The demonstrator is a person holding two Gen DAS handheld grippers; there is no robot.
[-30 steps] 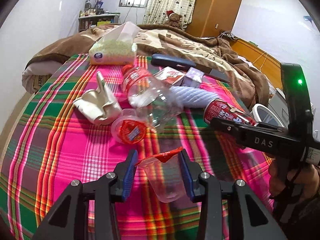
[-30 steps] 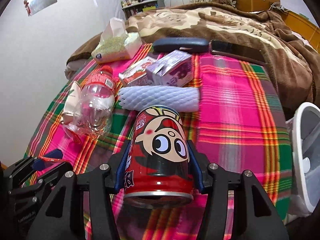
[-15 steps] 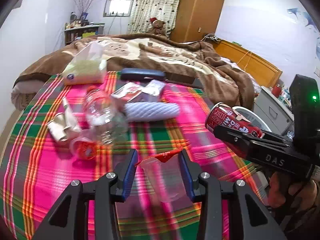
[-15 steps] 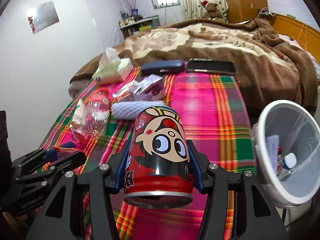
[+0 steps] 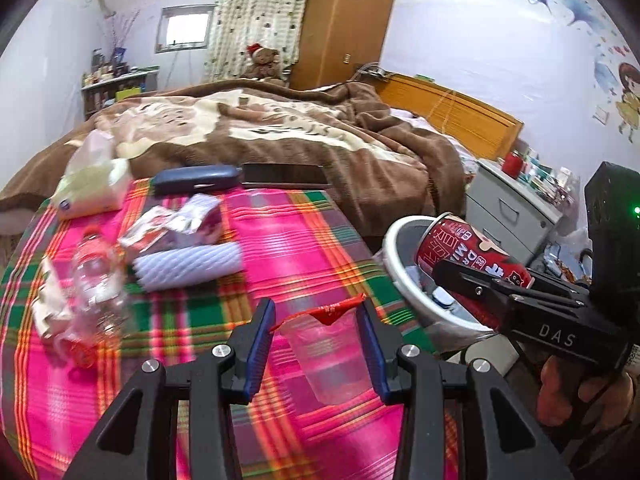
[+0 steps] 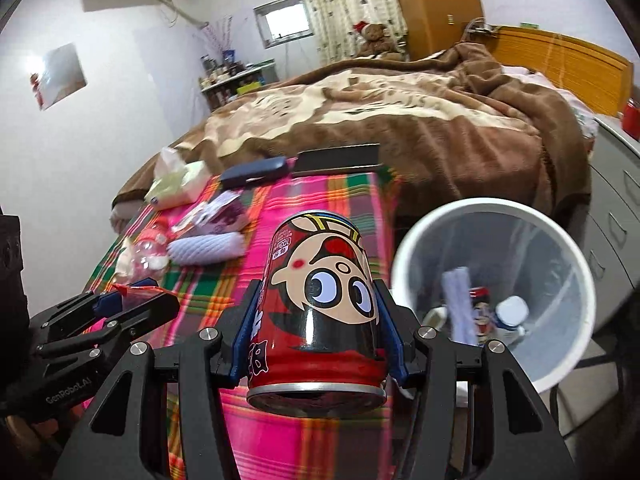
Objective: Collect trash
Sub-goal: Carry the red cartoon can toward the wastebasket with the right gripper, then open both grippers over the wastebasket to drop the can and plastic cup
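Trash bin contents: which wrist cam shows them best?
Right wrist. It looks into the open white trash bin, showing a small bottle and wrappers inside. Left wrist shows only the bin's near rim; the red can in the right tool blocks the interior.

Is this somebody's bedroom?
Yes, most likely a bedroom. There's a bed with a brown blanket, a wooden wardrobe, and a teddy bear sitting by the curtains.

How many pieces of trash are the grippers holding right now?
2: a clear plastic cup in the left gripper, and a red can in the right gripper.
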